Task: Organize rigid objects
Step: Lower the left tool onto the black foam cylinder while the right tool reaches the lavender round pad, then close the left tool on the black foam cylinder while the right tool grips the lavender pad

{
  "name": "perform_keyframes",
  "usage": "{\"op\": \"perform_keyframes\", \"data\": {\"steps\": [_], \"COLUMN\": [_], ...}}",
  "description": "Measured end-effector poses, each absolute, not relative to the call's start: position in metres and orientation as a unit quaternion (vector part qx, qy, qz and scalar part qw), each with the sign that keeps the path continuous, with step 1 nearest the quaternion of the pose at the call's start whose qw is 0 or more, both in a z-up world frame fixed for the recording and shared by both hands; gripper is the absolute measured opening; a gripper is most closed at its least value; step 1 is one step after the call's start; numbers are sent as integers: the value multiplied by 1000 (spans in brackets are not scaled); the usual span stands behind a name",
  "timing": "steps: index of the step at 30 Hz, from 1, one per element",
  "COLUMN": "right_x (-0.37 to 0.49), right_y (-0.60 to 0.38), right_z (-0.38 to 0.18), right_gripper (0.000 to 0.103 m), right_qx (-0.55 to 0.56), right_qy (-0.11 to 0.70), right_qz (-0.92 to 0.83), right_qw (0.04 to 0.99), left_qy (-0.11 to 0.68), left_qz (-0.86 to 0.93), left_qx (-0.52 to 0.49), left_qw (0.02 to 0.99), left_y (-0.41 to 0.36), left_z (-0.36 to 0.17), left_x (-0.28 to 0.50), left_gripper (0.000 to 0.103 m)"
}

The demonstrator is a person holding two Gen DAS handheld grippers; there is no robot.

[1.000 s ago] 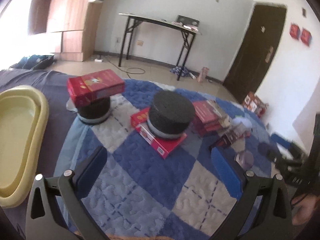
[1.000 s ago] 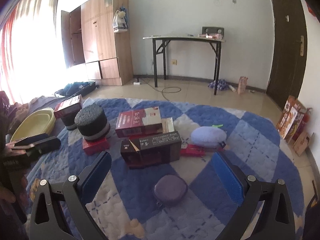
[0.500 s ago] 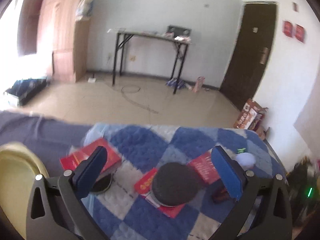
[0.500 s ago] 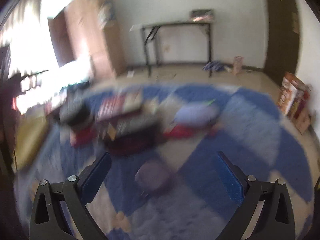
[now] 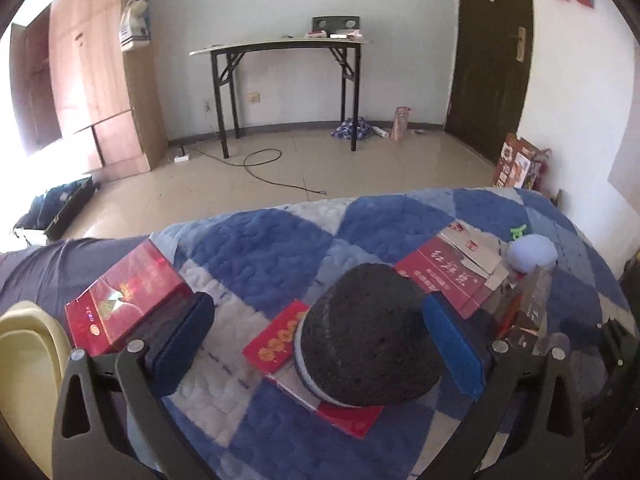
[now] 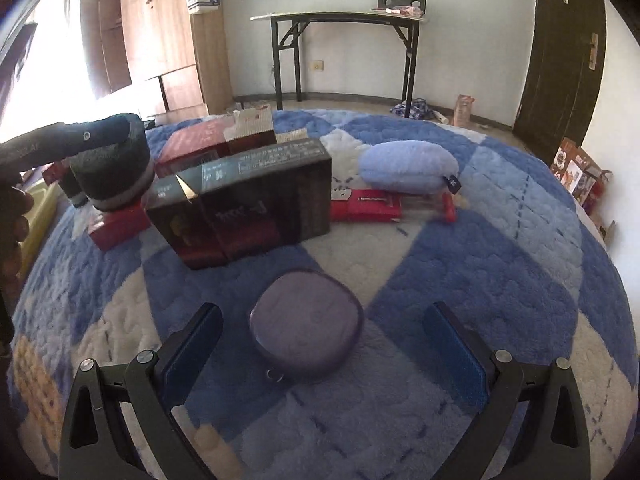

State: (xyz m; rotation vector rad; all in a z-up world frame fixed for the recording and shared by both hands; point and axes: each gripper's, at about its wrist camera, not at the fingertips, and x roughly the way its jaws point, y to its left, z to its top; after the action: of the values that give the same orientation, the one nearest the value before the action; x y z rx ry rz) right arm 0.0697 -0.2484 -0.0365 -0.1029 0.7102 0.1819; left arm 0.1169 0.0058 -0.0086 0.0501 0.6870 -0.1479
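On a blue and white quilt, a round black foam block sits on a flat red box. My left gripper is open, its jaws either side of the block. A red box lies at left. My right gripper is open around a round purple case. Beyond it stand a dark box, a red box, a light blue pouch and the black block with the left gripper's finger beside it.
A yellow basin sits at the quilt's left edge. A black folding table, a wooden wardrobe and a dark door stand beyond the tiled floor. Colourful boxes lean by the right wall.
My left gripper has dropped down and forward so its jaws flank the black block. My right gripper has moved closer to the purple case, which now lies between its jaws.
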Motion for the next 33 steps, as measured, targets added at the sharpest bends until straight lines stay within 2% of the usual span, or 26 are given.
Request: {"op": "perform_keyframes", "data": {"steps": [12, 21, 22, 23, 24, 25, 26, 27, 28, 33], "right_x": [64, 63, 63, 62, 62, 61, 60, 59, 58, 59], "right_y": [-247, -249, -248, -247, -245, -243, -240, -238, -237, -245], "right_z": [-38, -38, -38, -37, -37, -36, -37, -37, -37, -35], "right_gripper": [103, 101, 90, 72, 65, 58, 52, 52, 52, 51], "right_qx": [-53, -53, -54, -58, -66, -77, -86, -94, -97, -74], "right_qy": [348, 350, 348, 345, 344, 341, 341, 342, 340, 344], "right_qz": [90, 89, 90, 90, 91, 94, 106, 107, 107, 148], "right_qw": [932, 931, 932, 932, 932, 932, 930, 929, 929, 924], "left_qy": [331, 352, 354, 353, 346, 341, 338, 340, 337, 330], "left_qz": [-76, -95, -93, -90, -89, -88, -88, -94, -98, -113], "left_qx": [24, 55, 63, 80, 85, 82, 68, 46, 34, 15], "left_qw": [940, 929, 928, 928, 930, 932, 934, 935, 936, 937], "left_y": [10, 1, 0, -4, -5, -4, 0, 5, 7, 15], "left_z": [3, -10, -12, -15, -16, -15, -14, -13, -13, -12], "left_x": [112, 116, 115, 115, 115, 114, 116, 118, 118, 118], "left_gripper": [103, 103, 103, 103, 99, 86, 79, 72, 70, 68]}}
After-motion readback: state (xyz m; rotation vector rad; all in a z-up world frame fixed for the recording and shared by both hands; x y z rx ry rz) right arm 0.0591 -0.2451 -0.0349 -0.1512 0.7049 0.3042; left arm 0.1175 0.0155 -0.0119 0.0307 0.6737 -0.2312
